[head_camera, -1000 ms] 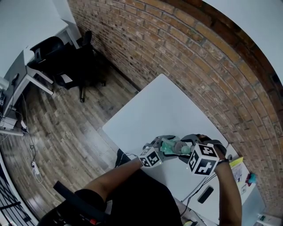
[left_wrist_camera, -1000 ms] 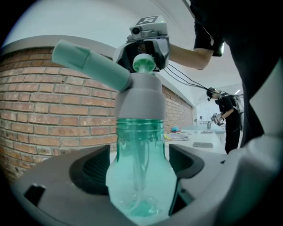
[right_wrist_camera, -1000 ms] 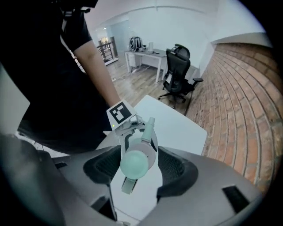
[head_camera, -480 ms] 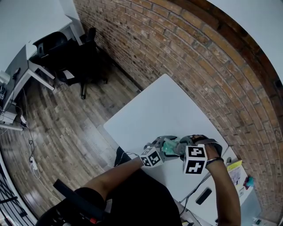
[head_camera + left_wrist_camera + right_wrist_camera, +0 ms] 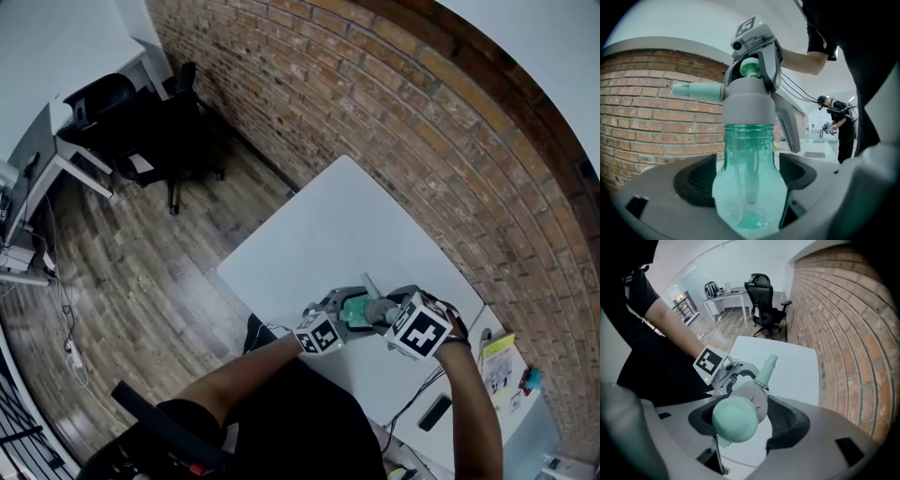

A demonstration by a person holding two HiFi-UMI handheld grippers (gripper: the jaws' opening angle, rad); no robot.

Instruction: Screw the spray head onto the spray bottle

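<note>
Left hand-held gripper (image 5: 341, 311) pinches the spray bottle (image 5: 747, 187); right hand-held gripper (image 5: 391, 313) clamps the spray head (image 5: 749, 401) atop it.

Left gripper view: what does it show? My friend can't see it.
A see-through green spray bottle stands clamped between the jaws of the left gripper. A grey spray head sits on its neck, nozzle pointing left, gripped from above by the right gripper. A brick wall is behind.

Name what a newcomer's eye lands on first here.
A teal spray bottle stands at centre, clamped in the left hand-held gripper. The right hand-held gripper grips its grey spray head from above. Behind the white table runs a red brick wall.
</note>
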